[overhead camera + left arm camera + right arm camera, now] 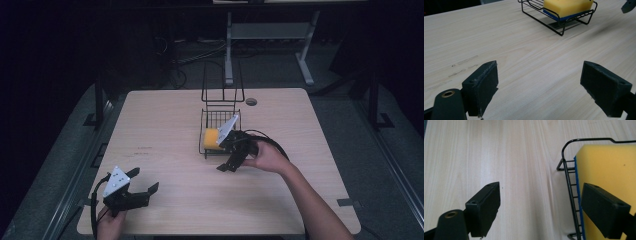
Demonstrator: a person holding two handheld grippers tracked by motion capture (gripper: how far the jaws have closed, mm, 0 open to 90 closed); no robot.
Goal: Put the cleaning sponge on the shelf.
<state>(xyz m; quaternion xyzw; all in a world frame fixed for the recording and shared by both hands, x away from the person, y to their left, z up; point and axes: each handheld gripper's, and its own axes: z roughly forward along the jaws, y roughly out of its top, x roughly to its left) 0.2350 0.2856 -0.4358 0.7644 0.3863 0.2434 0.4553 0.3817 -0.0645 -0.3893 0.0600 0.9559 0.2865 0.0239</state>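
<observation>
You work at a pale wood-grain tabletop point(165, 135) with a round cable hole point(251, 101) near its far edge. Around you the room is dim; grey floor point(345, 120), cables point(200, 52) and a white desk frame point(270, 35) lie beyond.

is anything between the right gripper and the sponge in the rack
Only the wire rack's rim sits between the open jaws of the right gripper: one jaw hangs over the yellow sponge, the other over bare table outside the rack. Nothing else intervenes.
</observation>
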